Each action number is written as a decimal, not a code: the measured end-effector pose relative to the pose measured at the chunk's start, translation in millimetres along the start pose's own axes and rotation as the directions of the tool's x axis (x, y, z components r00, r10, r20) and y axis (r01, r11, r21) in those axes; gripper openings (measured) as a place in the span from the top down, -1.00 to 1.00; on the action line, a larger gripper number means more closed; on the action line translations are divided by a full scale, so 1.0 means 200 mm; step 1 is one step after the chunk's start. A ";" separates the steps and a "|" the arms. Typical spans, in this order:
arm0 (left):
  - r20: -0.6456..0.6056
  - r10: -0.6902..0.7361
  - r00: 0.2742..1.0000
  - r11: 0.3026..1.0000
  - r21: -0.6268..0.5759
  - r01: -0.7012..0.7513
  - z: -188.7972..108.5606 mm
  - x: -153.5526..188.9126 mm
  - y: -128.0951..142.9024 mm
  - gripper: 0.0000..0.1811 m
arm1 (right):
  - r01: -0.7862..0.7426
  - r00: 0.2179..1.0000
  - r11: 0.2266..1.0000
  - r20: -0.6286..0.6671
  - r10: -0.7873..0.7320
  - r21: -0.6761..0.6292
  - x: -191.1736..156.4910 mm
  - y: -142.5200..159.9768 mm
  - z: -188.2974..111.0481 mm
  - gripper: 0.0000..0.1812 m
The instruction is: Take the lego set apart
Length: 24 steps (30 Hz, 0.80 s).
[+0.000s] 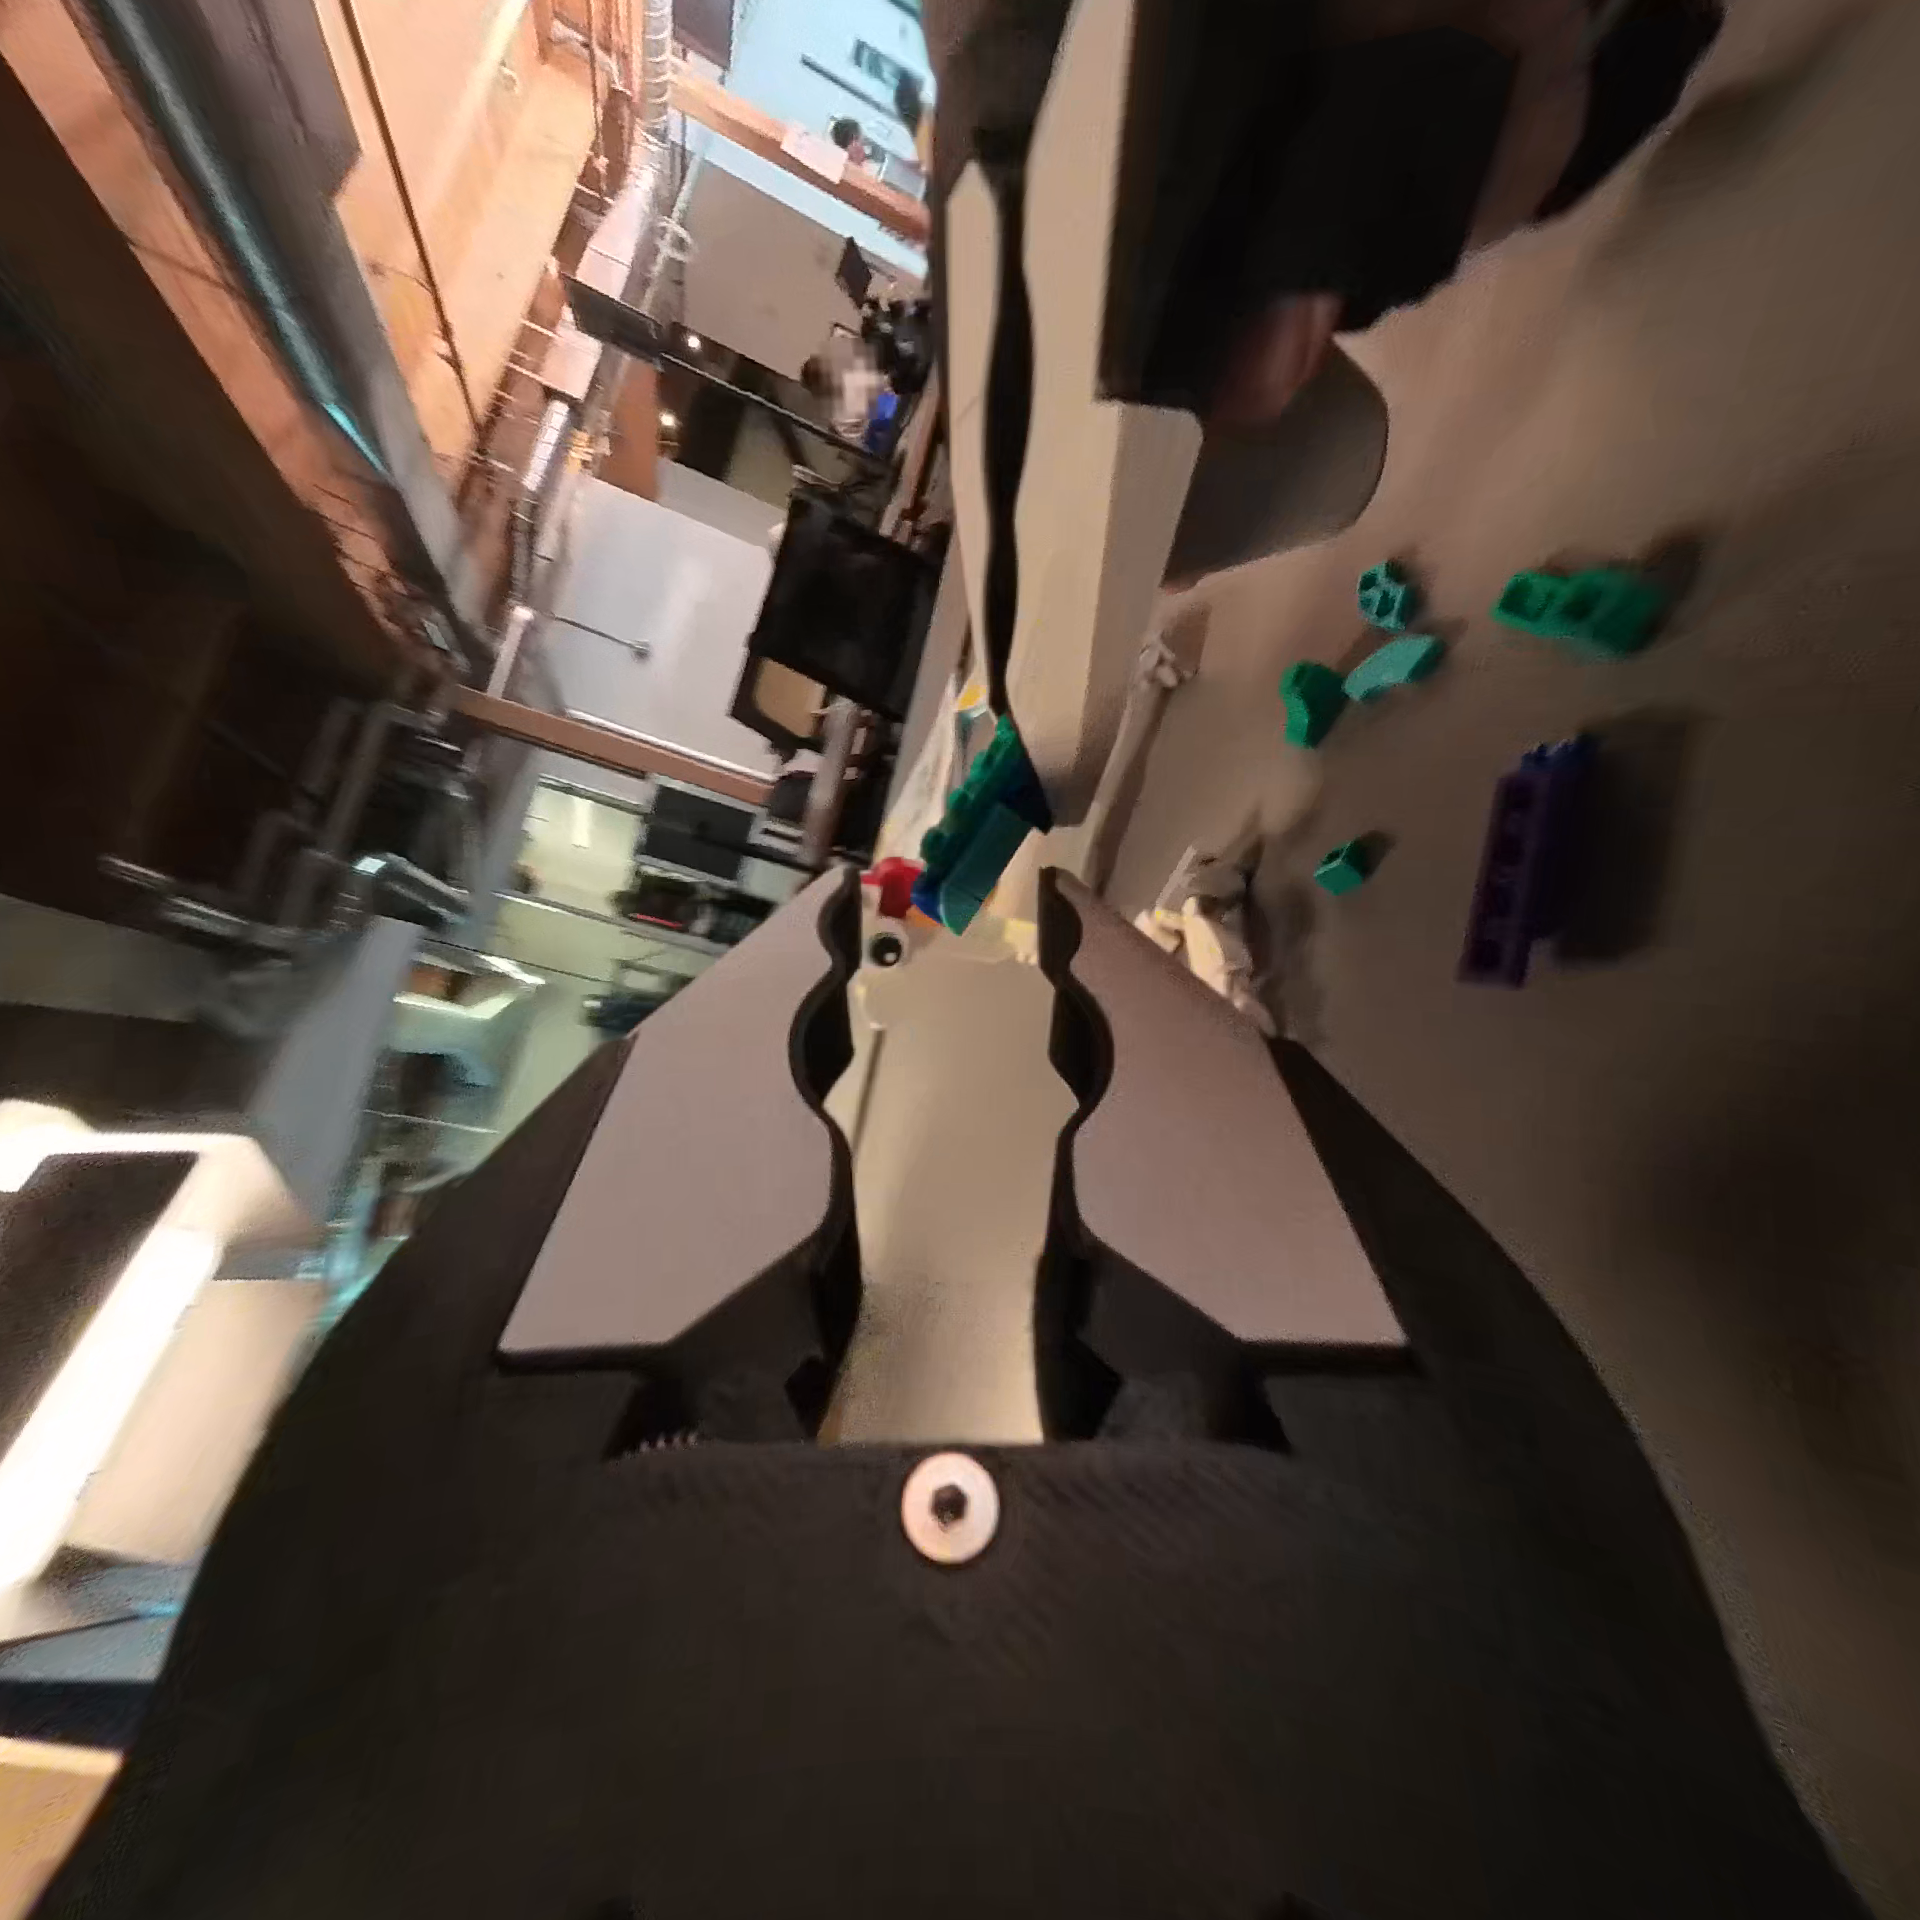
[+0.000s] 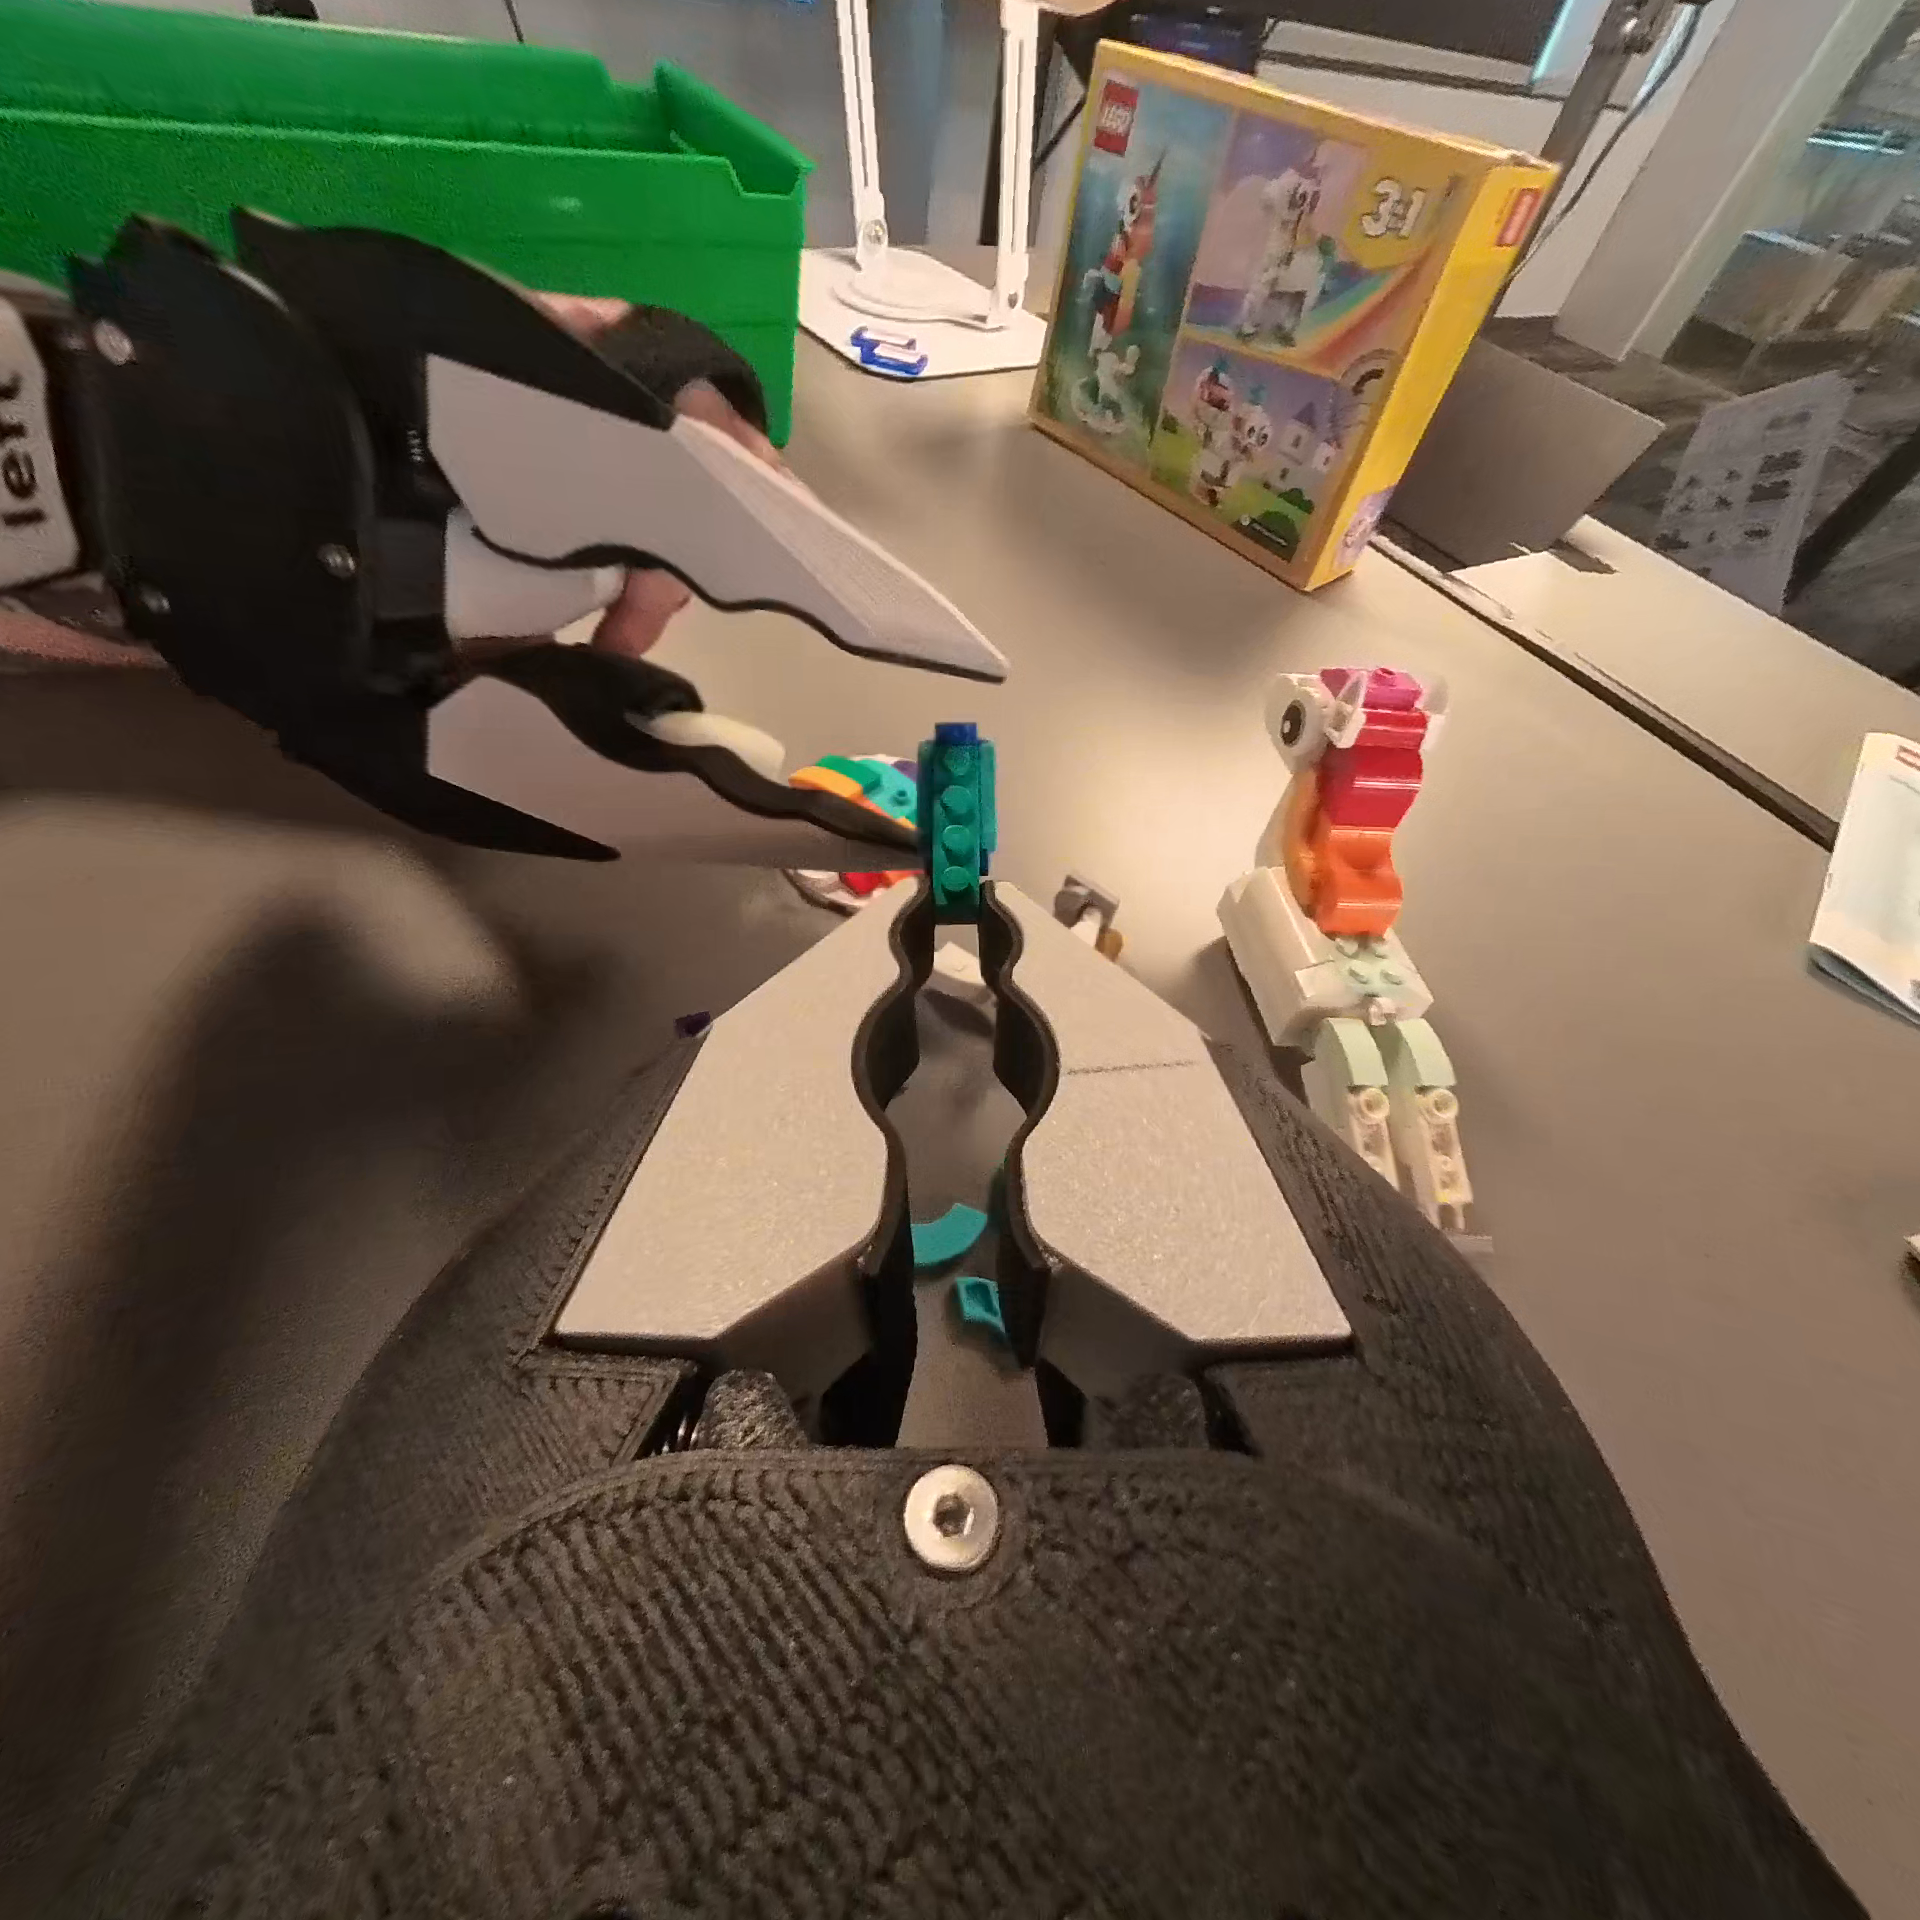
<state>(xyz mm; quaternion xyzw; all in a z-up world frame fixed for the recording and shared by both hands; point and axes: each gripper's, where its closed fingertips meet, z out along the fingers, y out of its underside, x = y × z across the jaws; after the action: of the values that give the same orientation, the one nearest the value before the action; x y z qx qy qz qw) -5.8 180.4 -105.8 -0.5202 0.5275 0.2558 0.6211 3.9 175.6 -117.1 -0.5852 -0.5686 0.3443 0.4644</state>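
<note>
My right gripper (image 2: 956, 906) is shut on the lower end of a small teal brick stack (image 2: 961, 826) with a blue piece on top, held upright above the table. My left gripper (image 2: 956, 753) is open; its lower finger tip touches the stack's left side and its upper finger is above the stack. In the left wrist view the left gripper (image 1: 948, 883) is open, with the teal stack (image 1: 982, 831) just beyond its tips, held by the right gripper (image 1: 1023, 767). The lego figure (image 2: 1351, 862), white with a red and orange mane, stands to the right.
Loose teal pieces (image 1: 1579, 608) and a purple brick (image 1: 1522, 873) lie on the grey table (image 1: 1662, 1143). A rainbow piece (image 2: 847, 781) lies behind the stack. A green bin (image 2: 416, 177), the yellow lego box (image 2: 1278, 312) and a booklet (image 2: 1870, 883) stand around. Both grippers' tips are close together, under 4 cm apart.
</note>
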 end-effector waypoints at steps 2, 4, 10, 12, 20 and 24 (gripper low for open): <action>0.037 0.117 0.992 0.993 -0.012 -0.116 0.00 0.01 0.00 0.65 | 0.002 1.000 1.000 0.013 -0.001 -0.010 -0.02 0.01 0.01 0.93; 0.049 0.230 0.972 0.973 -0.020 -0.229 0.01 0.04 0.01 0.71 | -0.008 1.000 1.000 0.030 0.008 -0.018 -0.03 0.01 0.02 0.93; 0.007 0.312 0.950 0.948 -0.072 -0.310 0.04 0.06 0.03 0.83 | 0.005 1.000 0.998 0.021 -0.004 -0.060 -0.03 0.04 0.03 0.93; -0.040 0.237 0.971 0.967 -0.088 -0.240 0.05 0.07 0.05 0.82 | 0.067 0.998 0.996 -0.015 -0.068 -0.063 -0.03 0.04 0.04 0.93; -0.237 -0.143 0.961 0.983 -0.149 0.110 0.06 0.14 0.11 0.83 | 0.501 0.829 0.840 -0.164 -0.535 -0.210 -0.03 0.05 0.07 0.92; -0.302 -0.266 0.915 0.960 -0.166 0.224 0.05 0.17 0.11 0.83 | 0.597 0.750 0.766 -0.175 -0.638 -0.238 -0.04 0.04 0.07 0.91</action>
<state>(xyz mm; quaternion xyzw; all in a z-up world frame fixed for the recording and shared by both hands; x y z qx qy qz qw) -10.9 188.8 -145.7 -0.6557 0.5346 0.1208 0.5193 -7.2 170.6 -130.6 -0.4382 -0.6952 0.0469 0.5679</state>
